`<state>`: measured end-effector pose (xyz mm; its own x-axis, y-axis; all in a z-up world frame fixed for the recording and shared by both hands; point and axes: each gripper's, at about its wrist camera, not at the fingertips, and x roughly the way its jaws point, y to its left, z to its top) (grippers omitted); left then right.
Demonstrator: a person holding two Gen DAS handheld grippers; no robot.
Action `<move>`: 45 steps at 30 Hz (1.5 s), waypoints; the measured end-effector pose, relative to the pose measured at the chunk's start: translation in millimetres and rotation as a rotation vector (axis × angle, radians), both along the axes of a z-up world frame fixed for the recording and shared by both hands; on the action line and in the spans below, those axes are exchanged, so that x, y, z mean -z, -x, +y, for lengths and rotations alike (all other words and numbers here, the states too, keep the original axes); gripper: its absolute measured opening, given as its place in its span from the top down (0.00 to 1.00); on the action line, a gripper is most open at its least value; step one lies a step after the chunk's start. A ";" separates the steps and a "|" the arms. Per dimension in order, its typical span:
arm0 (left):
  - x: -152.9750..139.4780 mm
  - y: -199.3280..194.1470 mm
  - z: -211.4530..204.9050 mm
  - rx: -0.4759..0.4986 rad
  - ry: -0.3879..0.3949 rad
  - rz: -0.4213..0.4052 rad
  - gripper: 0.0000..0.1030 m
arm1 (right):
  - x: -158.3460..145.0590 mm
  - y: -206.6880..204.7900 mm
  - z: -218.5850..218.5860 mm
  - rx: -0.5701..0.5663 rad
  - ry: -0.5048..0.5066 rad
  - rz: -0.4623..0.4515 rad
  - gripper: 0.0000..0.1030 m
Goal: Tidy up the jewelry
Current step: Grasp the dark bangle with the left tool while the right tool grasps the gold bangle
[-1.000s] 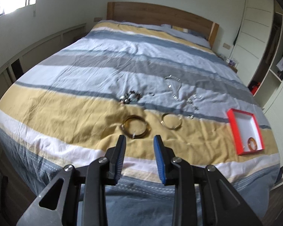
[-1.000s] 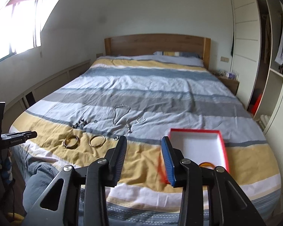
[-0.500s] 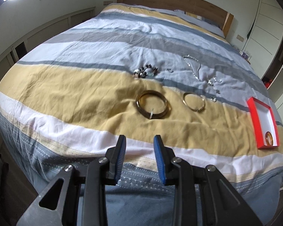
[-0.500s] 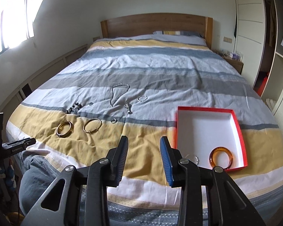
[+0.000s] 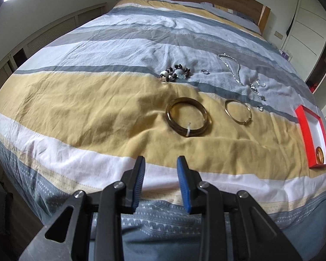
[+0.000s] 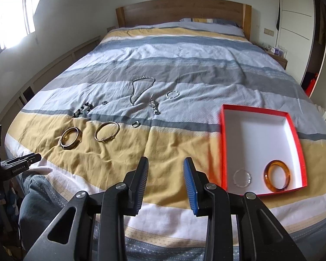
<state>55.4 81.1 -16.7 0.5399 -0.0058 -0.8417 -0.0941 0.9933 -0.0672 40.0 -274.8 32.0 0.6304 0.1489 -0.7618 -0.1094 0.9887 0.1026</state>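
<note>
- A bed (image 6: 184, 50) with a yellow, grey, blue and white striped cover filled both views, with jewelry spread across its near half.
- The left gripper (image 5: 159, 163) hung above the bed's near edge, its jaws apart and nothing between them.
- The right gripper (image 6: 166, 165) hung over the yellow stripe near the bed's edge, its jaws also apart and empty.
- A thick dark-gold bangle (image 5: 188, 116) lay flat on the yellow stripe beyond the left gripper, with a thin gold bangle (image 5: 238, 112) just beside it to the right.
- Farther up, a beaded bracelet (image 5: 175, 75) sat bunched at the edge of the blue stripe, with a small ring (image 5: 205, 71) near it.
- A silver chain necklace (image 6: 141, 89) lay in a loop on the pale stripe, with a short metal piece (image 6: 154, 107), a silver bracelet (image 6: 172, 94) and another ring (image 6: 135, 124) nearby.
- A red box (image 6: 223, 143) with a white inside rested on the bed to the right, just beside the right gripper.
- Inside it, at the near end, lay an amber bangle (image 6: 277, 175) and a clear bracelet (image 6: 242, 178), side by side.
</note>
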 end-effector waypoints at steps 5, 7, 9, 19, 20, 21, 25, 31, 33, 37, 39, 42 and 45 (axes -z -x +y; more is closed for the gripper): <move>6.7 -10.3 7.8 0.001 0.006 0.014 0.72 | 9.9 -7.8 13.0 -0.019 0.002 0.027 0.68; 8.0 -14.0 10.2 0.002 0.005 0.016 0.72 | 13.5 -11.9 17.8 -0.029 0.003 0.038 0.68; 9.1 -17.0 11.9 0.002 0.005 0.018 0.72 | 16.6 -15.7 22.1 -0.039 0.002 0.047 0.68; 21.9 -35.5 14.9 0.003 0.004 0.044 0.72 | 36.2 -34.9 39.1 -0.084 -0.011 0.095 0.68; 23.1 -38.9 13.9 0.008 0.001 0.046 0.72 | 38.0 -36.7 40.2 -0.088 -0.013 0.099 0.68; 23.8 -41.6 13.7 0.009 -0.002 0.047 0.72 | 39.4 -38.4 41.2 -0.092 -0.015 0.103 0.68; 26.0 -52.6 13.9 0.011 0.004 0.048 0.72 | 47.0 -48.4 50.4 -0.123 -0.023 0.118 0.68; 31.0 -74.5 14.9 0.011 0.000 0.061 0.72 | 55.9 -72.9 79.1 -0.216 -0.037 0.123 0.68; 33.6 -82.1 14.6 0.011 0.003 0.066 0.72 | 59.6 -82.9 90.7 -0.248 -0.048 0.124 0.68; 38.0 -91.0 14.2 0.013 0.023 0.072 0.72 | 68.6 -103.3 109.3 -0.293 -0.069 0.130 0.70; 41.2 -96.0 13.4 0.012 0.031 0.077 0.72 | 73.5 -114.3 115.0 -0.299 -0.084 0.133 0.71; 43.7 -100.4 10.1 0.016 0.039 0.079 0.72 | 80.4 -127.7 121.5 -0.304 -0.096 0.138 0.71; 50.6 -106.0 6.2 0.022 0.054 0.100 0.72 | 88.7 -140.9 124.1 -0.296 -0.110 0.150 0.71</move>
